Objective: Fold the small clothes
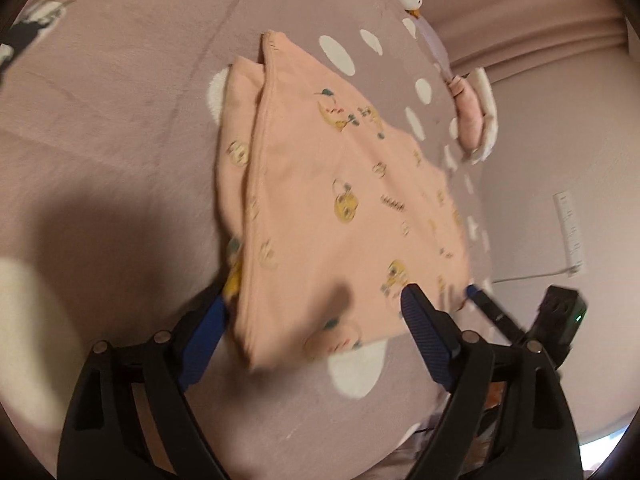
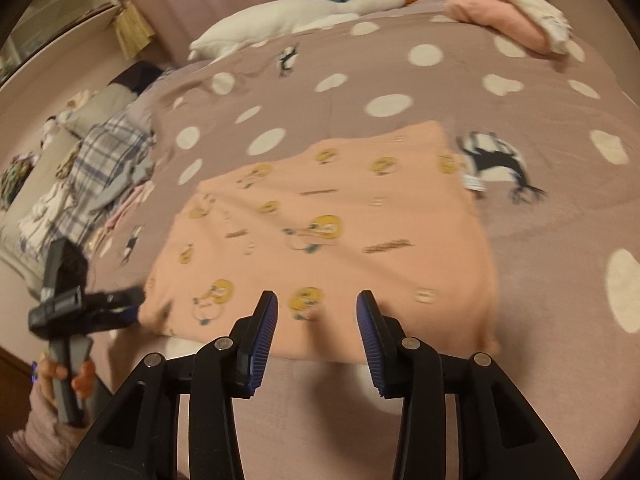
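A pink garment (image 1: 340, 184) printed with yellow cartoon figures lies folded flat on the mauve dotted blanket (image 1: 120, 120). In the left wrist view my left gripper (image 1: 318, 296) stands wide open over its near edge, one blue pad at each side and neither pressing the cloth. In the right wrist view the garment (image 2: 328, 232) spreads ahead, and my right gripper (image 2: 318, 298) hovers open above its near hem with nothing between the pads. The left gripper (image 2: 128, 306) sits at the garment's left corner, held by a hand (image 2: 60, 372). The right gripper (image 1: 480, 300) shows at the garment's right corner.
A white goose plush (image 2: 304, 12) lies at the far end of the blanket (image 2: 540, 240). A folded pink and white stack (image 2: 508, 8) rests at the far right. A heap of plaid and other clothes (image 2: 104, 160) lies off the left side.
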A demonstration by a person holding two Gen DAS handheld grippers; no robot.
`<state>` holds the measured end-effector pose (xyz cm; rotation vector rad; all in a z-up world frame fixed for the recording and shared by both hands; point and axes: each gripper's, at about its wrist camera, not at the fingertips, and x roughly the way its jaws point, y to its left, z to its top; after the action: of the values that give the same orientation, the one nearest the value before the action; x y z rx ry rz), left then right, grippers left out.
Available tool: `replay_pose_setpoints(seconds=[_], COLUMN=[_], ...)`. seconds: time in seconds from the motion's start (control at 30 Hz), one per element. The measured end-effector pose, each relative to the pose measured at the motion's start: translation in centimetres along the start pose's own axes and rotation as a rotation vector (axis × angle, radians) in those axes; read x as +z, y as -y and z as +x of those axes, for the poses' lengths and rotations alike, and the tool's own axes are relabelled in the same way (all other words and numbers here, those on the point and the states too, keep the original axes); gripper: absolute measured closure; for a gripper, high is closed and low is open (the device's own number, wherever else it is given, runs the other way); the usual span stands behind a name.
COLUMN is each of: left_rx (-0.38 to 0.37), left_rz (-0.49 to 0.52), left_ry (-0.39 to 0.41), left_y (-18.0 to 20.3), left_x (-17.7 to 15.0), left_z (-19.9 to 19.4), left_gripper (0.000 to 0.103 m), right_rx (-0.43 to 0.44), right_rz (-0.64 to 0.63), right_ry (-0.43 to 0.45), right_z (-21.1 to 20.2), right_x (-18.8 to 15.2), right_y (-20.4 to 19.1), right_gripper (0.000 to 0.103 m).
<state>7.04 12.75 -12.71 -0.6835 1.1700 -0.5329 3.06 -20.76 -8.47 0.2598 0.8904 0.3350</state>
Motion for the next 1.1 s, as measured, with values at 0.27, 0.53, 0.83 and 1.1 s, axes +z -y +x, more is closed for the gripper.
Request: replay_pose_setpoints(seconds=[0.27,0.53,0.83,1.1], left_rx=[-0.129,-0.063,0.018,0.066], left_rz=[-0.083,-0.113,0.019,0.273], left_ry=[0.003,-0.002,0.05,0.037], left_y=[0.1,0.2,3.7,12.7], left_x=[2.9,3.7,4.4,4.8], left_z=[1.4,2.4,0.7,1.6], left_gripper=[0.019,0.083,0.089,0.089], right_rx=[0.034,0.008,-0.029,0.06], right_rz=[-0.089,-0.163,-0.185,0.011], right_ry=[-0.028,-0.035,-0.141,-0.039], right_z=[3.5,6.5,9.6,3.5], right_x=[1.6,3.5,3.1,2.5], right_y=[-3.3,-5.7,-5.7,-0.4], right_gripper=[0.062,0.062,0.07,0.07])
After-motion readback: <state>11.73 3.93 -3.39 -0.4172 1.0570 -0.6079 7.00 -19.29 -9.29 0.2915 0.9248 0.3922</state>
